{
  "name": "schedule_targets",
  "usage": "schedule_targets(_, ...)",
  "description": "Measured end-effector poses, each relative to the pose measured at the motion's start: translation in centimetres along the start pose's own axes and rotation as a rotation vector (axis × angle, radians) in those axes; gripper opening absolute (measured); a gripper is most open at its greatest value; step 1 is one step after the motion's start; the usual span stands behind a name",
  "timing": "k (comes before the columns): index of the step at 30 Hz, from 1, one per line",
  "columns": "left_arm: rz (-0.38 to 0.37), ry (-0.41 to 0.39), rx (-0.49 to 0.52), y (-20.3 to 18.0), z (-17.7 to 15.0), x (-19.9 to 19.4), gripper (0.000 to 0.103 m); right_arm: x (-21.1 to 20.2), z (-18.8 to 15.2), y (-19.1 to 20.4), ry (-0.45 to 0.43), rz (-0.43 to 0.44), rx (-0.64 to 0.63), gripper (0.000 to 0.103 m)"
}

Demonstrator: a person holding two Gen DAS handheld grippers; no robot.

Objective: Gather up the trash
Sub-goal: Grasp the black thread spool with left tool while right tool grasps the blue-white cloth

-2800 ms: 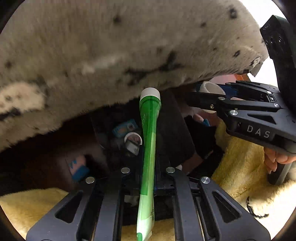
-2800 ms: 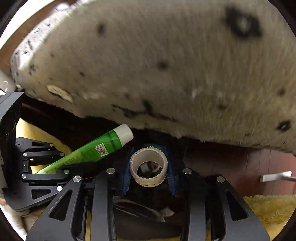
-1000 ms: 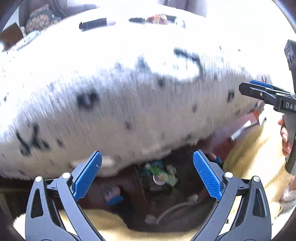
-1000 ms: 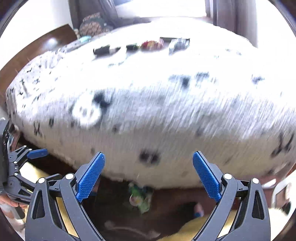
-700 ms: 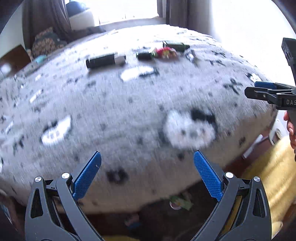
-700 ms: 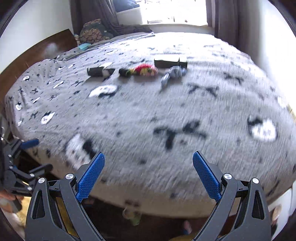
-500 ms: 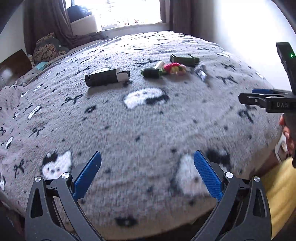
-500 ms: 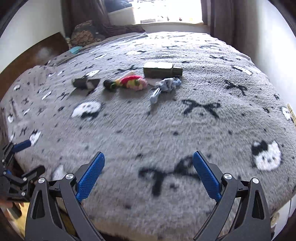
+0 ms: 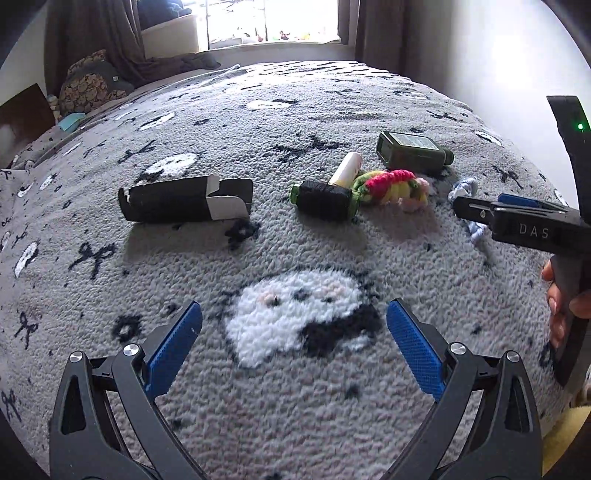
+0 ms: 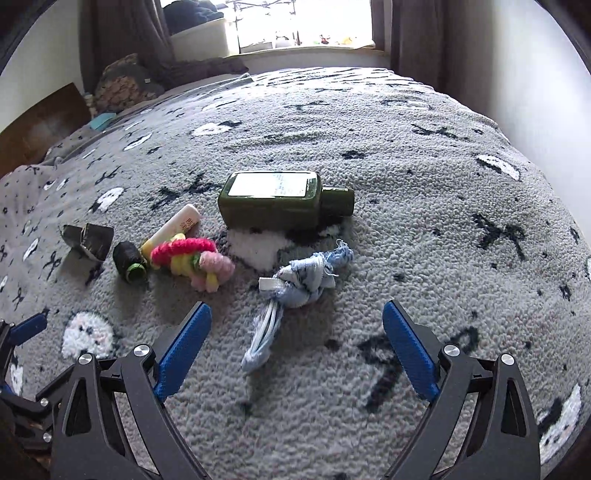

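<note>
Several items lie on a grey patterned bed blanket (image 9: 295,258). An open black carton (image 9: 184,199) lies at the left, then a black thread spool (image 9: 325,199), a white tube (image 9: 347,170), a pink and yellow scrunchie bundle (image 9: 391,186) and a dark green bottle (image 9: 410,151). In the right wrist view I see the bottle (image 10: 280,203), the scrunchies (image 10: 192,258), the spool (image 10: 129,260), the tube (image 10: 173,229) and a knotted blue cloth scrap (image 10: 295,284). My left gripper (image 9: 293,347) is open and empty above the blanket. My right gripper (image 10: 295,347) is open and empty, just short of the cloth scrap.
Pillows (image 9: 92,85) lie at the bed's far left by dark curtains (image 9: 92,33) and a window (image 9: 273,22). A white wall (image 9: 498,55) runs along the right. A yellow rug (image 9: 561,435) shows below the bed's near right edge.
Both grippers let go of the green tube and the tape roll below the bed edge, opened, and rose up over the bed. The items on the blanket came into view.
</note>
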State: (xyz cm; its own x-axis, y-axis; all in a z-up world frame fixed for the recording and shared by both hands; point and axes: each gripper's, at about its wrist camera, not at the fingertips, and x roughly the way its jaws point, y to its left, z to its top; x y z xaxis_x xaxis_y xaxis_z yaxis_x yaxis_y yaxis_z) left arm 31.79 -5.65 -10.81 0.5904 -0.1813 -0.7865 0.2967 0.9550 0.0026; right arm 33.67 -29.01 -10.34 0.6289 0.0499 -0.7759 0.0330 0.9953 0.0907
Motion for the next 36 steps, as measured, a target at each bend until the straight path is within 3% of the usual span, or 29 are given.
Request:
schedule_targets(6,-0.004,-0.011,0.015,-0.8,2.5,2.4,0.095,2.4,1.2,0.1,0.025,-0.01,0.0,0.078)
schedule_targets(8,-0.003,-0.015,0.006,-0.9,3.2,3.2,0.095,2.8,1.4,0.1,0.024,-0.017,0.002,0.07)
schedule_targets(11,-0.019,-0.008,0.008,-1.2,4.3,4.5,0.095,3.0,1.5,-0.1,0.016,-0.018,0.007,0.045)
schedule_targets(13,-0.009,-0.001,0.012,-1.3,5.0,5.3,0.095,2.9,1.5,-0.3,0.012,-0.004,0.014,0.04)
schedule_targets(23,-0.004,0.014,0.031,-1.8,6.7,7.7,0.093,2.6,1.3,-0.3,0.016,0.013,-0.008,0.038)
schedule_targets(28,-0.034,0.037,0.032,-2.1,6.7,7.3,0.056,2.1,0.9,-0.2,0.014,0.015,-0.017,0.038)
schedule_targets(36,-0.036,0.061,0.01,-1.7,4.6,4.5,0.053,-0.1,-0.4,0.3,0.008,0.036,-0.035,0.037)
